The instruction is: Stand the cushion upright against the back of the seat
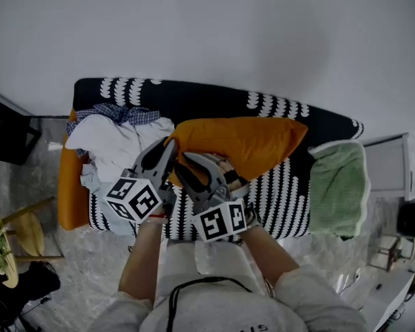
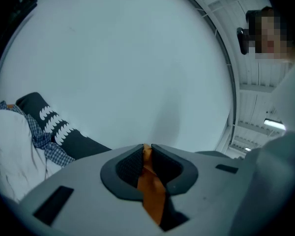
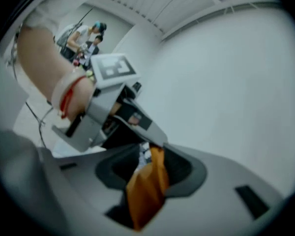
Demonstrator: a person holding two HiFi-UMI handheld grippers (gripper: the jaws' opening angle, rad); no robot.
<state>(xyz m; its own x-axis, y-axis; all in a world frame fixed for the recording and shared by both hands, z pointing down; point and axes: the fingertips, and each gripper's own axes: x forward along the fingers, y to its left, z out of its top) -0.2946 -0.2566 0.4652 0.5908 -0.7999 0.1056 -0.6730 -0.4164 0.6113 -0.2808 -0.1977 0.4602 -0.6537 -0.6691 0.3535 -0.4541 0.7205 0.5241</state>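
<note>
On the sofa (image 1: 194, 99), mid-seat, sits the orange cushion (image 1: 245, 144). The left gripper (image 1: 169, 146) and right gripper (image 1: 185, 160) are side by side, each clamped on fabric at its left end. Clothes (image 1: 121, 140) are heaped to its left, and a green towel (image 1: 337, 185) lies to its right.

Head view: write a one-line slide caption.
Left tool and right tool grip the orange cushion on the patterned sofa.

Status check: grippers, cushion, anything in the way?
Left gripper and right gripper both shut on cushion edge. Cushion on sofa, not plainly upright. Clothes pile close on its left; towel off right.
</note>
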